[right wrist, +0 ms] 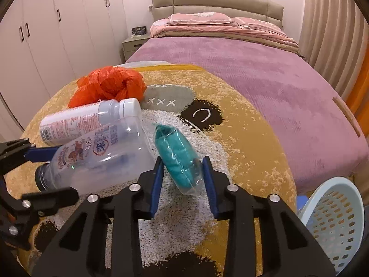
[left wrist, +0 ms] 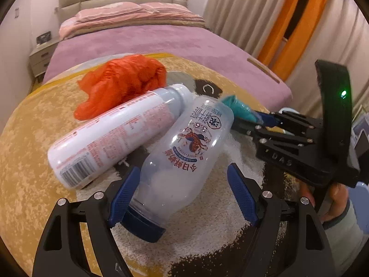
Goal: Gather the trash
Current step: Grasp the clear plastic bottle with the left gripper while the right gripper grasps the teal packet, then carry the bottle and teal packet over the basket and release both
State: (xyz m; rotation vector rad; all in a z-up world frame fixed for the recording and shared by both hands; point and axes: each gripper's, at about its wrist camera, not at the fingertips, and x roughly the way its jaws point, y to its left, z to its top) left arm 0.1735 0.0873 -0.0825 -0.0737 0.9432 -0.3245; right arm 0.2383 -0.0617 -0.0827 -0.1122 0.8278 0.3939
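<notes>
A clear empty bottle with a dark blue cap (left wrist: 182,152) (right wrist: 101,154) lies on the yellow bear blanket. My left gripper (left wrist: 182,196) is open around its cap end; the left finger touches it, the right finger stands apart. A white labelled bottle (left wrist: 115,136) (right wrist: 87,117) lies against it. A crumpled orange plastic bag (left wrist: 122,83) (right wrist: 108,85) lies behind both. My right gripper (right wrist: 183,177) (left wrist: 258,117) is shut on a teal packet in clear wrap (right wrist: 177,159) (left wrist: 237,108).
The yellow bear blanket (right wrist: 253,138) covers the foot of a bed with a purple cover (right wrist: 253,69). A pale blue perforated basket (right wrist: 334,219) stands at the lower right. Wardrobes and a nightstand (right wrist: 133,43) are to the left, curtains to the right.
</notes>
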